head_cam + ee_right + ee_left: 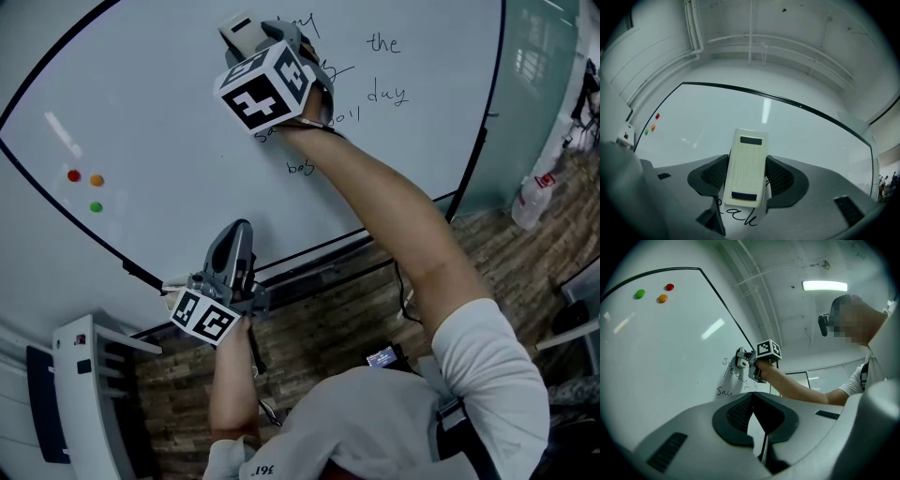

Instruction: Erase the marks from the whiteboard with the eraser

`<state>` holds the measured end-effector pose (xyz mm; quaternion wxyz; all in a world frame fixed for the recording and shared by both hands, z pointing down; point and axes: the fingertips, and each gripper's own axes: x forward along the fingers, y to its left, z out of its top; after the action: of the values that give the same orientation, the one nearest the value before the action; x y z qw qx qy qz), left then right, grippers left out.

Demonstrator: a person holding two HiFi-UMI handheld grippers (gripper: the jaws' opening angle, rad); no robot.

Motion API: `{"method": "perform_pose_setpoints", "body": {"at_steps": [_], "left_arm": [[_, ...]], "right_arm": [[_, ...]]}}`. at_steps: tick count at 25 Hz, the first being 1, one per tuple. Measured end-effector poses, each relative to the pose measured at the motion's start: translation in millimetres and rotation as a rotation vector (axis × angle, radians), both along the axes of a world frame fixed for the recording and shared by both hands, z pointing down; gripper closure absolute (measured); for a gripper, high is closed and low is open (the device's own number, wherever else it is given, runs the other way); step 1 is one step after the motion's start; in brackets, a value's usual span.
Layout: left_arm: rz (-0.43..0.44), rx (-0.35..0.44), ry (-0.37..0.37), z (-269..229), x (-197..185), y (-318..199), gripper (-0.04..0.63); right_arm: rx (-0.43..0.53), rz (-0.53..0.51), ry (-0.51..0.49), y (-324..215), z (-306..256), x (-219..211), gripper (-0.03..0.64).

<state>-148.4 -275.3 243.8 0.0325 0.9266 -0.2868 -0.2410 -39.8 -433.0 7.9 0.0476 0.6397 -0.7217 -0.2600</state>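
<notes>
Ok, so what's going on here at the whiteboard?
A person grips an eraser in the right gripper and holds it up at the whiteboard, right by the handwritten words. Several words are not yet erased. The left gripper is shut and empty, low near the board's bottom edge.

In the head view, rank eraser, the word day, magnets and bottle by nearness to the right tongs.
1. eraser, held in the right tongs
2. word "day", on the whiteboard, right side
3. magnets, far left
4. bottle, off the whiteboard, far right
</notes>
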Motion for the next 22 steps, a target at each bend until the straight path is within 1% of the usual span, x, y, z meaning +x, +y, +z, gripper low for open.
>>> {"method": "perform_pose_setpoints", "body": {"at_steps": [8,22], "left_arm": [[0.002,0.000,-0.008,-0.1,21.5,-3.2,0.589],[0.053,-0.008,-0.029,0.4,59.8,-8.4,0.589]], "right_arm": [[-0.012,-0.009,-0.014,-1.3,-0.3,25.2,0.348],[-0.023,0.051,-0.057,-1.2,0.9,94.9,0.349]]}}
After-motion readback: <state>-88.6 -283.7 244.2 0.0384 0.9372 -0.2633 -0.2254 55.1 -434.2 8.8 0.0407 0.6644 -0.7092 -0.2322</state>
